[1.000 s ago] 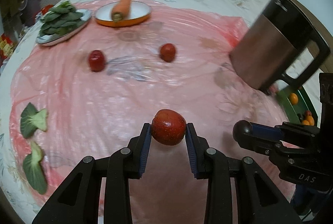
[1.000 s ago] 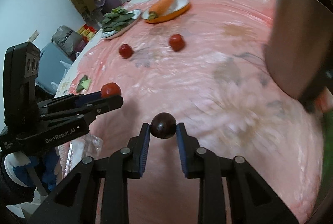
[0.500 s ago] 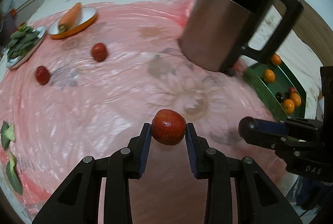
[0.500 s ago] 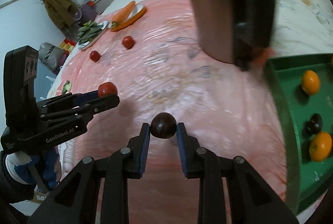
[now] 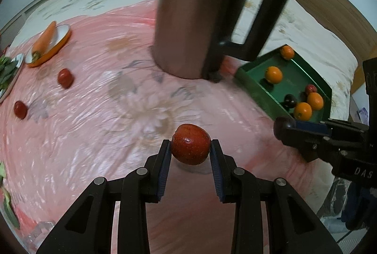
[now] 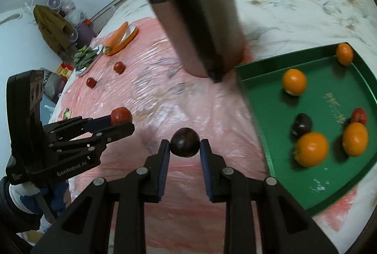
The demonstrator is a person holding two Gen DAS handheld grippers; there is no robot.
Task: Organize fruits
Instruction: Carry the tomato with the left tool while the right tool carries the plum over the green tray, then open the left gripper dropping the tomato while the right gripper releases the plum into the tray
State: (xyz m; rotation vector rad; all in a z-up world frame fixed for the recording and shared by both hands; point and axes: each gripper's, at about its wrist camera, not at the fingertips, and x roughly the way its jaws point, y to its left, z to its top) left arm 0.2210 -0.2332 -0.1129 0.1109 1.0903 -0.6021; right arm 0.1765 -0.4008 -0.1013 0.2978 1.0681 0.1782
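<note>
Across a bed draped in pink plastic sheet (image 5: pixel 99 126), under pale walls, a steel kettle (image 5: pixel 195 25) with a black handle stands beside the green tray (image 6: pixel 264 86) at the sheet's right edge. The tray holds four oranges (image 6: pixel 311 148), one dark plum (image 6: pixel 302 124) and one small red fruit (image 6: pixel 359 115). At the far left corner, an orange dish (image 5: pixel 60 40) carries one carrot (image 5: pixel 43 38); a plate (image 6: pixel 83 70) of greens sits beside it. Two red fruits (image 5: pixel 65 78) lie loose nearby on the sheet. The left gripper (image 5: pixel 190 153) clamps a red fruit (image 5: pixel 190 144) above the sheet; the right gripper (image 6: pixel 185 149) pinches a dark plum (image 6: pixel 185 142) near the tray's left edge.
</note>
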